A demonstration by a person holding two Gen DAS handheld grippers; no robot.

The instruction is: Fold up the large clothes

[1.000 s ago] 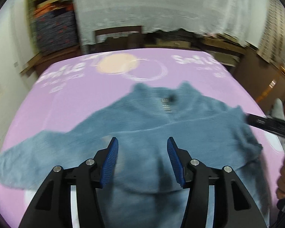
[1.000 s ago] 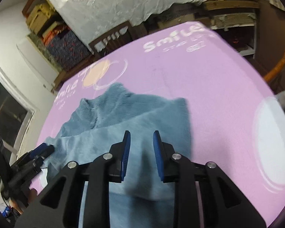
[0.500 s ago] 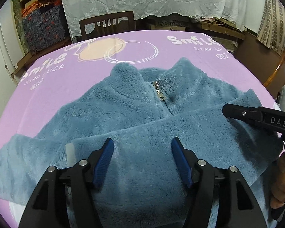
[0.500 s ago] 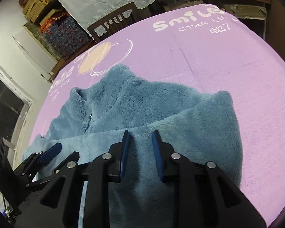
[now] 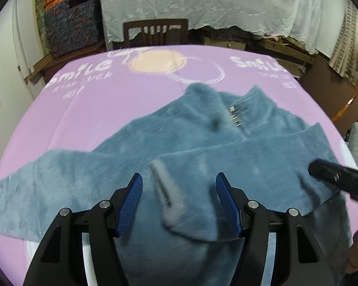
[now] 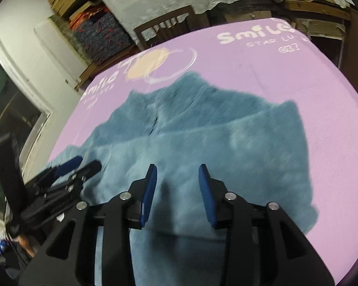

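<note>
I've got the fuzzy blue-grey fleece zip-neck pullover [image 5: 202, 147] lying flat on the pink printed tablecloth [image 5: 88, 109], collar toward the far edge, hem at the near edge under both my tools. One sleeve is already laid across the chest as a horizontal band; the other sleeve [image 5: 35, 183] runs out toward the near-left corner of the table, long axis roughly left-right.

My left gripper [image 5: 179, 200] sits over the lower middle of the garment, jaws spread, nothing pinched; a pale care tag [image 5: 164, 186] lies on the fleece between the blue ribbed pads, not touched as far as I can tell. My right gripper [image 6: 177, 193] is over the right half of the body, jaws opening, fleece below and between them but no pinch visible.

The key relation is that the loose sleeve lies left of the left gripper, so I judge that tool the nearer one for bringing it in across the chest. The folded right edge is just beyond the right gripper.

The material is thick plush pile, soft and bulky, so folds will sit puffy, not crisp. The tablecloth is smooth and flat. Motion blur hides fine detail at the zipper [image 5: 235, 116].
</note>
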